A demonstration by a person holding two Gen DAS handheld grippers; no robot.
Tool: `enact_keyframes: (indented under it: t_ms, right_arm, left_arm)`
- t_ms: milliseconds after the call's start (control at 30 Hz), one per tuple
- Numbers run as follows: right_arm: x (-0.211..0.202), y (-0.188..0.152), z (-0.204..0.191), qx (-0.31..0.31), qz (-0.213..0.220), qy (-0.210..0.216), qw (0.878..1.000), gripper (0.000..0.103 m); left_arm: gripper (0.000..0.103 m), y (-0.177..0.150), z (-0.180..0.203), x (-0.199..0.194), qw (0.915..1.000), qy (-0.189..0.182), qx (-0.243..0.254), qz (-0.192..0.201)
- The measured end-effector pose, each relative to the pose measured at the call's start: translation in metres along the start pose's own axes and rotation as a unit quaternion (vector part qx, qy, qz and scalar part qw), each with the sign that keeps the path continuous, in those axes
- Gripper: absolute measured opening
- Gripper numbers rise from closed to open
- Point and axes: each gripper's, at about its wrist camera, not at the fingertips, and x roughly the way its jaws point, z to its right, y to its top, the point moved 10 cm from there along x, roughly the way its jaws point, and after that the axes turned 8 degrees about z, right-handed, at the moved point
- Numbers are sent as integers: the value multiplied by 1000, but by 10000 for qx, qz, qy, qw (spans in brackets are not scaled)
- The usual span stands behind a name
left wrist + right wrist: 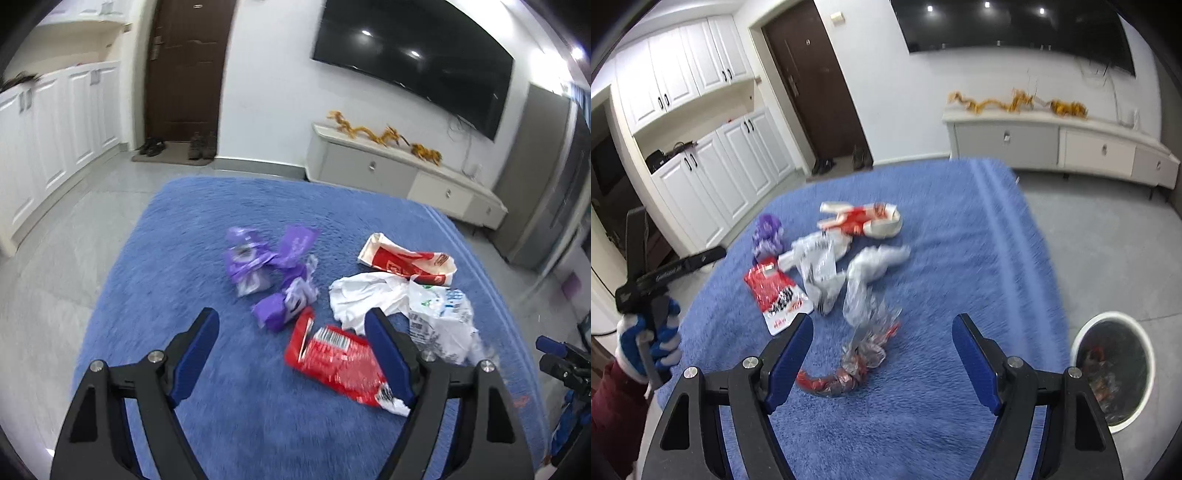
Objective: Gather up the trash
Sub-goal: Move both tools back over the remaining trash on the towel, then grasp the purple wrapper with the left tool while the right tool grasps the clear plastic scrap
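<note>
Left gripper [291,325] wide open, empty | red wrapper [332,360] just beyond right finger

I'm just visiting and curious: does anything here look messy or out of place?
Yes. Litter lies scattered on the blue rug: purple wrappers, a red packet, white bags, a flattened cup and a clear twisted bag. The bin stands just off the rug.

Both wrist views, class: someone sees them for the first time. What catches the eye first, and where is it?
The litter strewn mid-way across the blue rug: purple wrappers, a red snack packet and white plastic bags. Next, the left gripper and the right gripper, both open above the rug. In the right wrist view, a white-rimmed bin stands on the floor, right of the rug.
</note>
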Motion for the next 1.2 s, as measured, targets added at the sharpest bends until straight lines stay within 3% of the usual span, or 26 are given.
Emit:
enact_keyframes:
  t_ms: [100,200,333,467,533,667,767,1033,1200]
  right_arm:
    - [16,-6,1,53,-200,52,9998,76]
    - [30,-12,-2,52,-357,113,9993,76]
    - [42,-17,-5,74,-497,155,9986,76]
    - [54,-27,-2,99,-685,105,9975,60]
    - [55,-29,-1,55,-691,55,9976,52]
    - [49,-30,0,38,-661,72,9978,23]
    - [38,-28,1,84,-523,79,9986,13]
    - [-10,-16,0,119,-49,116,9998,8]
    - [-44,-3,5,176,329,162,9992,8]
  left_arm:
    - [77,5,2,30,9998,-29,195,-91]
    - [68,7,3,57,9991,-86,308,-267]
    - [46,-4,3,80,9976,-267,229,-591]
    - [36,-16,8,83,9965,-438,220,-682]
    - [33,-15,7,78,9967,-474,187,-638]
    - [29,-12,7,60,9971,-527,173,-524]
    - [29,-8,9,41,9976,-549,183,-391]
    - [29,9,17,-16,9983,-527,229,-53]
    - [29,24,43,-56,9971,-640,371,188]
